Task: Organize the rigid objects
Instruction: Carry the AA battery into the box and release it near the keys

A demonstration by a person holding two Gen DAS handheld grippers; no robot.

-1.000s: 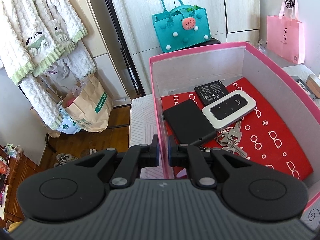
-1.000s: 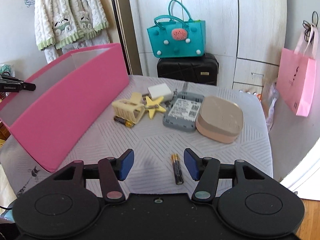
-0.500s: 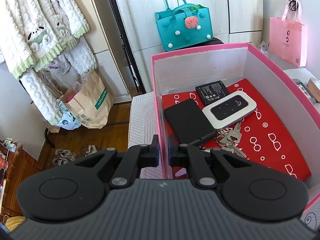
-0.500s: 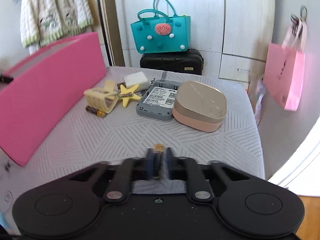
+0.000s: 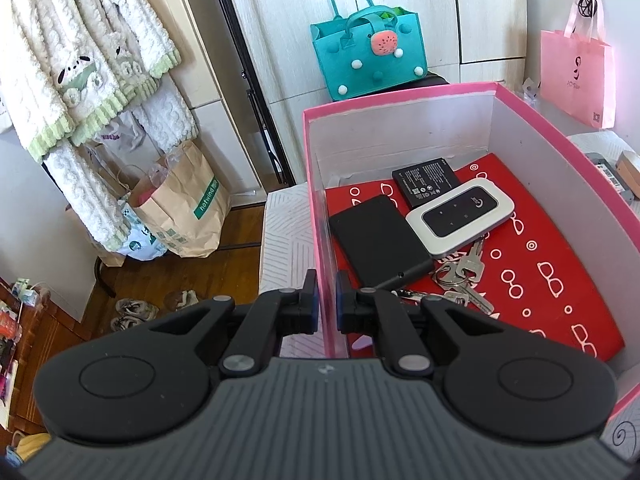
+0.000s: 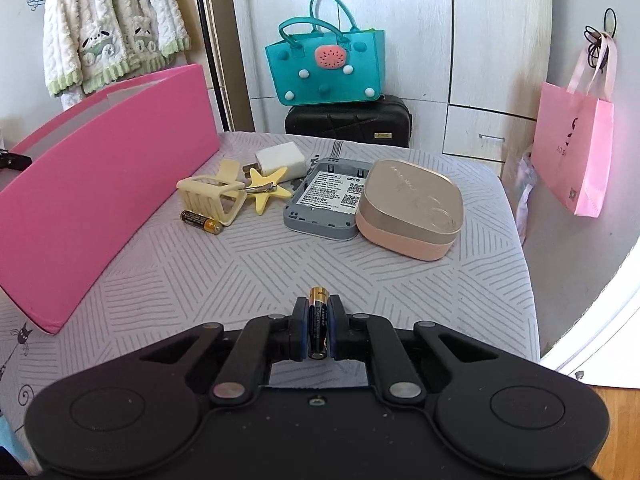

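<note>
In the left wrist view my left gripper [image 5: 327,295] is shut on the near left wall of the pink box [image 5: 400,98]. Inside, on a red liner, lie a black flat device [image 5: 378,236], a white pocket router [image 5: 460,214], a black battery pack [image 5: 426,182] and keys [image 5: 460,276]. In the right wrist view my right gripper [image 6: 318,328] is shut on a black-and-gold battery [image 6: 319,295], held a little above the patterned cloth. The same pink box [image 6: 100,184] stands at the left there.
On the cloth lie a second battery [image 6: 201,222], a cream hair claw [image 6: 212,194], a yellow star clip [image 6: 266,192], a white charger [image 6: 280,158], a grey router shell [image 6: 328,198] and a pink-gold case [image 6: 410,208]. Behind the cloth's far edge, a teal bag [image 6: 326,68] tops a black suitcase.
My right gripper was open over the battery on the cloth; it has closed on it and holds it. The left gripper keeps its grip on the box wall.
</note>
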